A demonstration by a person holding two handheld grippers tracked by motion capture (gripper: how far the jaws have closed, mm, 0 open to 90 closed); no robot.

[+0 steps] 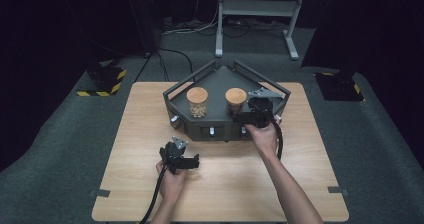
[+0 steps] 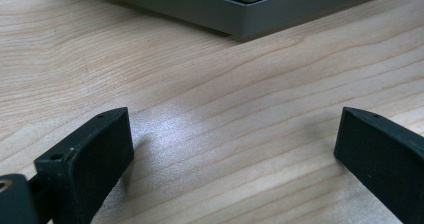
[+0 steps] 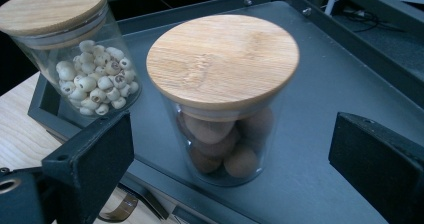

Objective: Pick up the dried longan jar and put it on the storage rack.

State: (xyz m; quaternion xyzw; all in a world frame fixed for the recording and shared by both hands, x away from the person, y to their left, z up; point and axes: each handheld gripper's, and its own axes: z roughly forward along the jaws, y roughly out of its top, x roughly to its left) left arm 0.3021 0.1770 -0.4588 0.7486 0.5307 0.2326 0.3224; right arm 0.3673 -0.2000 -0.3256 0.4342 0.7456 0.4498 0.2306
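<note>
With the right gripper [image 3: 230, 149] released and wide, ease it straight toward the nut jar [image 3: 225, 99] at its twelve o'clock on the grey tray [image 3: 320, 184], centring the glass below the lid before squeezing, while the left gripper [image 2: 232, 149] rests open over the table [image 2: 200, 84].

Bench [image 1: 150, 134]: pale wood grain. Tray [image 3: 340, 84]: dark grey. Jar w/ brown nuts [image 3: 225, 134]: clear glass, tan bamboo lid. Jar w/ beads [image 3: 95, 84]: cream-white, brown-spotted. Tools [image 1: 186, 160] [image 1: 245, 115]: black. Floor markers [image 1: 102, 91]: yellow/black stripes.
</note>
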